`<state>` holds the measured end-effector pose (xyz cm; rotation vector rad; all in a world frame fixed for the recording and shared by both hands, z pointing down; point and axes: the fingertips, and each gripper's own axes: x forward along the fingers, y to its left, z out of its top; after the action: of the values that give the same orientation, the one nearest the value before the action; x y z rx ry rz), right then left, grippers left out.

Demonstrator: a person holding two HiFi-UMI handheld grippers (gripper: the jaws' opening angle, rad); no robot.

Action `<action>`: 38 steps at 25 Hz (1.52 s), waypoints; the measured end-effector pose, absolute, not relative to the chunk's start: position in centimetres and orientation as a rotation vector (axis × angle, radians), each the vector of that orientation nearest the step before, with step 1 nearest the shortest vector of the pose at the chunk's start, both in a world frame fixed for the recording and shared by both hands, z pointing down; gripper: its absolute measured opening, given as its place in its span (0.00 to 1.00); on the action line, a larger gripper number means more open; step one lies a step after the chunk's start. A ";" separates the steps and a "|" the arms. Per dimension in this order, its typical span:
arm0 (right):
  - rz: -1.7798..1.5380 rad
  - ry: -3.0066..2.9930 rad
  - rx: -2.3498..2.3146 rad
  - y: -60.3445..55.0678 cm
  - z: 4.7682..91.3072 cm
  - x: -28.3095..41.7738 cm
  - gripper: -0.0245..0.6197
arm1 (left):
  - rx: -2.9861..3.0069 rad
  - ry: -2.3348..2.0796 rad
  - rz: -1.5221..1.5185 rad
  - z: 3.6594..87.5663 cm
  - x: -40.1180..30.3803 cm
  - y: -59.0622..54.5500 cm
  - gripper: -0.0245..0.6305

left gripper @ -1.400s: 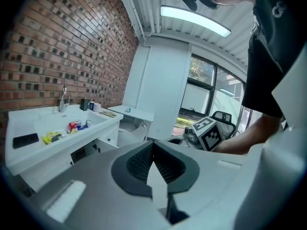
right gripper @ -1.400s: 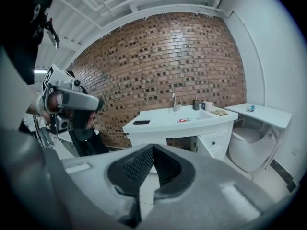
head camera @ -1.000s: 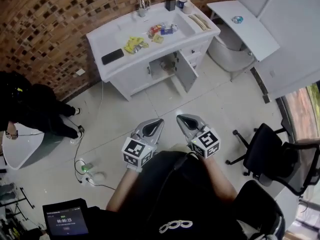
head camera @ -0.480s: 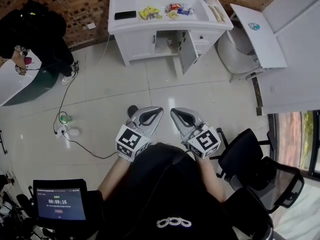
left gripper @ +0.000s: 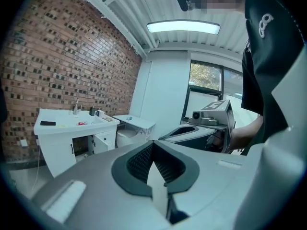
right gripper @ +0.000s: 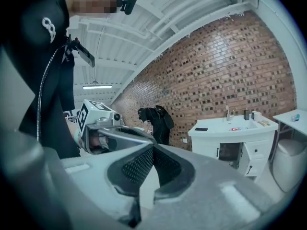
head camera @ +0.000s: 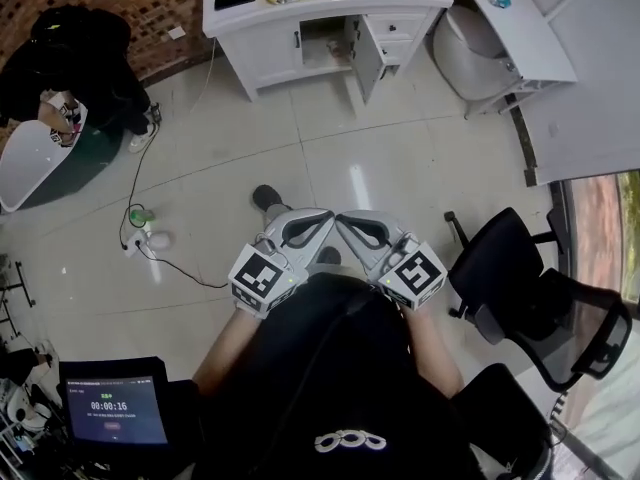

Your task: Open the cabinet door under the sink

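Note:
The white sink cabinet (head camera: 300,28) stands against the brick wall at the top of the head view, far from me. Its right door (head camera: 362,56) stands swung open, showing the dark inside (head camera: 325,46). The left door (head camera: 275,43) is closed. Both grippers are held side by side close to my chest. My left gripper (head camera: 322,217) is shut with nothing in it, and so is my right gripper (head camera: 346,218). The cabinet (left gripper: 72,140) looks small and distant in the left gripper view, and the same cabinet (right gripper: 232,145) in the right gripper view.
A person in black (head camera: 70,58) stands at a white table at the left. A cable and power strip (head camera: 150,238) lie on the tiled floor. A black office chair (head camera: 530,288) is at my right. A white desk (head camera: 520,28) and round tub (head camera: 465,43) flank the cabinet.
Both grippers have drawn back from the cabinet together, staying shut. The cabinet has slid up to the top edge of the head view.

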<state>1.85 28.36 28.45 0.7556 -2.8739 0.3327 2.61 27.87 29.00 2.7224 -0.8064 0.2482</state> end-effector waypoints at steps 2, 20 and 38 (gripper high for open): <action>0.316 -2.871 0.766 28.8 28.6 2.3 0.02 | 2.739 -0.784 0.265 28.9 3.0 28.4 0.06; 0.311 -2.860 0.836 29.5 28.5 3.9 0.02 | 2.764 -0.687 0.301 28.9 4.7 29.8 0.06; 0.264 -2.862 0.771 31.7 27.7 0.1 0.02 | 2.742 -0.761 0.252 27.8 0.8 31.8 0.06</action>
<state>0.07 31.73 27.67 0.7709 -2.8618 0.2641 0.82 31.82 27.80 2.7423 -0.7606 0.2524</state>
